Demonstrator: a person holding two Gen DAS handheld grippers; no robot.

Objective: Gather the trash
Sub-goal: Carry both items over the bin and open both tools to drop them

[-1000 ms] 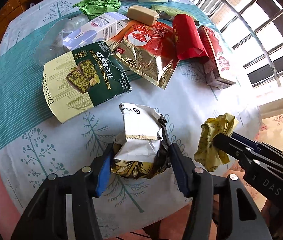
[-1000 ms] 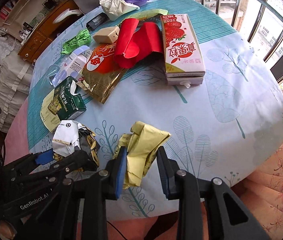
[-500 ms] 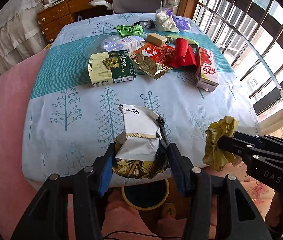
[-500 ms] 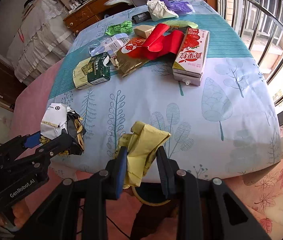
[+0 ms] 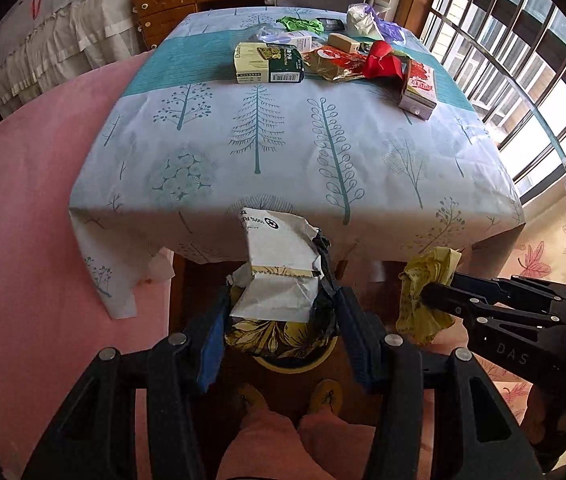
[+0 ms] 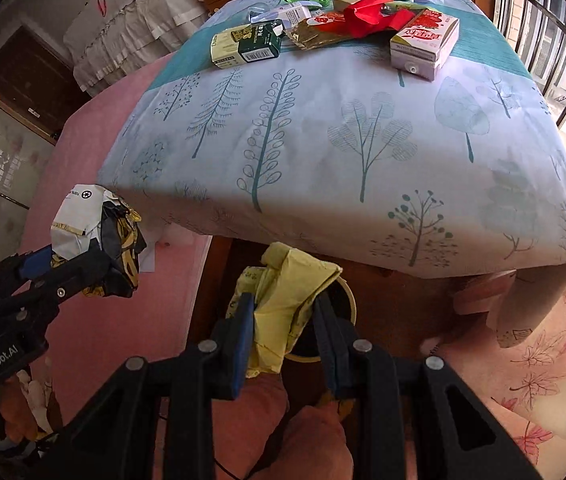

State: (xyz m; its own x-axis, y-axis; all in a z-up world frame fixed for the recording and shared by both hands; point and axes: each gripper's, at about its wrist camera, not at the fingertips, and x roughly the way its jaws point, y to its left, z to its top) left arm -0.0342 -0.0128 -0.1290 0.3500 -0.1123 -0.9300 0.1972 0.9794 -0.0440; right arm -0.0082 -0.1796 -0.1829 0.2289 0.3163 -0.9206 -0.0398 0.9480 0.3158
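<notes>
Crumpled white wrapper [image 5: 279,276] clamped in the left tongs [image 5: 283,340], black-and-gold foil bunched beneath it, jaws narrowed hard against the wad. Yellow wrapper [image 6: 287,312] pinched likewise in the right tongs [image 6: 287,340], jaws narrower yet, pads pressed into the paper. Both wads off the bench [image 5: 303,168], past its near edge and over the floor.

Directly below: a yellow-rimmed bin [image 5: 295,364], mostly hidden behind the white wad in the left view, its dark mouth peeking out to the right of the yellow wad in the right view [image 6: 343,300]. Both tongs aimed steeply down; white wad seemingly right over the mouth, yellow one just beside it toward the rim. Left likely the nearer for a drop, though depth hard to judge here. Bin height below the tongs: cannot tell.

Judged next: release over the mouth, left first, right after a small shift inward. Risk: light paper drifting or catching the rim.

Farther out, at the bench's far end, more trash waiting: green box [image 5: 269,62], carton [image 5: 419,88], red wrapper [image 5: 381,62], gold pouch [image 5: 333,68]. Beyond, a window grille to the right.
</notes>
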